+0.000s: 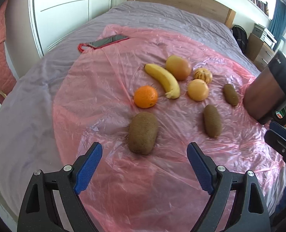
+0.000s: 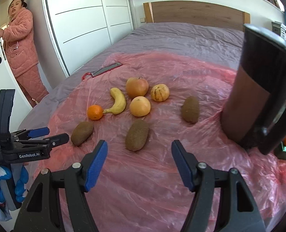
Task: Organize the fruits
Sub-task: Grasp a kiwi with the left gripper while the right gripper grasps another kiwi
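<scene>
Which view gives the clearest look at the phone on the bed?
The left wrist view: the phone shows its dark screen face-up, with the red cord at its end, by the pink plastic sheet's far edge. In the right wrist view the phone appears only as a thin, foreshortened sliver.

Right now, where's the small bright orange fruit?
The small bright orange fruit lies on the pink plastic sheet, left of the fruit cluster, at the yellow banana's stem end, beyond the nearest brown kiwi.

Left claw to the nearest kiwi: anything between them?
Nothing. In the left wrist view only bare pink plastic sheet lies between the open left claw and the nearest kiwi.
</scene>
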`<action>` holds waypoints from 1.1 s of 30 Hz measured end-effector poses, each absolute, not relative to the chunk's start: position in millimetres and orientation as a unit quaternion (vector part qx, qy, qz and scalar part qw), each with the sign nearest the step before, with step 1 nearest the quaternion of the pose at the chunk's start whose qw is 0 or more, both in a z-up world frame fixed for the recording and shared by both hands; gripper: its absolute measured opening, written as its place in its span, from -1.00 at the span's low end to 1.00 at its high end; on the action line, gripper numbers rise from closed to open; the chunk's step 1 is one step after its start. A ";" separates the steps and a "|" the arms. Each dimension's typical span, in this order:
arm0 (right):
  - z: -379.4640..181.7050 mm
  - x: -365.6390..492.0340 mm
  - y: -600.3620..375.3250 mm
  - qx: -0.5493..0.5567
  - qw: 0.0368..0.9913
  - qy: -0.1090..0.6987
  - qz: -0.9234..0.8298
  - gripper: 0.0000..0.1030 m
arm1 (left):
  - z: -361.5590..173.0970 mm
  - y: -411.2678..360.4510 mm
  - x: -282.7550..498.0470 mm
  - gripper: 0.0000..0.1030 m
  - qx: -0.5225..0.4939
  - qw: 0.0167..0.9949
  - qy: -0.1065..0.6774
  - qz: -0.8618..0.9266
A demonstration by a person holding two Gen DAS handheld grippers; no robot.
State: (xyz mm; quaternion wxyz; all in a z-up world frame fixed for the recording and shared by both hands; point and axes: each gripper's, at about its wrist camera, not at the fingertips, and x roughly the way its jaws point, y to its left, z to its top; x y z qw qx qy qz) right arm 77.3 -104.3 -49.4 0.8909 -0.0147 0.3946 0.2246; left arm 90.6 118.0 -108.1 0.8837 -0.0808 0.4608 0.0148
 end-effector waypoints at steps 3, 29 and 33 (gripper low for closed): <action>-71.3 96.9 -85.4 -0.014 0.879 0.418 0.227 1.00 | -120.5 120.5 103.4 0.62 -0.080 0.878 0.472 0.009; -143.8 161.8 -55.8 0.018 0.844 0.498 0.200 0.32 | -166.1 120.1 152.0 0.08 -0.075 0.850 0.521 -0.028; -148.0 164.4 -53.7 0.018 0.841 0.503 0.197 0.25 | -170.2 116.1 154.3 -0.02 -0.064 0.849 0.524 -0.032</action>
